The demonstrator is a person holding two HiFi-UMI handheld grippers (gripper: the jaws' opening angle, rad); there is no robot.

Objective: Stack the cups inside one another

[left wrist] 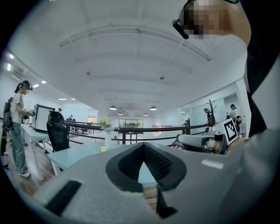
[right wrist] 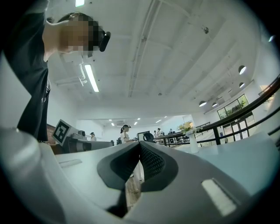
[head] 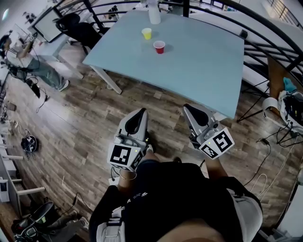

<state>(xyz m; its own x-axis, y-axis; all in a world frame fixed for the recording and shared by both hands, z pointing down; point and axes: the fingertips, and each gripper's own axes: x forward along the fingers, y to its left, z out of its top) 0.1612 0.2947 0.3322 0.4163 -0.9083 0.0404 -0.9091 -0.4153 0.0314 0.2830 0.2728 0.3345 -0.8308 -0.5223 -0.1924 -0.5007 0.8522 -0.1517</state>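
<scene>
Head view, looking steeply down: a pale blue bench (head: 199, 61) carries two small cups, one yellow cup (head: 147, 33) and one red cup (head: 159, 47). Both stand upright with their mouths up. They are near each other but not touching, and neither sits inside the other. They are too small here to tell what is inside them. One white vase (head: 154, 14) stands behind them at the bench's far edge; the right gripper view shows it holding a leafy sprig with yellow blooms. The cups sit toward the far side of the bench, with a wide bare stretch of benchtop between them and the near edge. In front of that edge, over wooden floor (head: 94, 118), are two hand-held grippers. The left hand-held gripper (head: 141, 112) has its jaws pressed together on nothing. The right hand-held gripper (head: 188, 107) is likewise closed and empty, with its tip close to the bench's near corner. Both are well apart from the cups. A black railing (left wrist: 157, 129) runs behind the bench, and a black office chair (head: 71, 23) stands at its far left end.
</scene>
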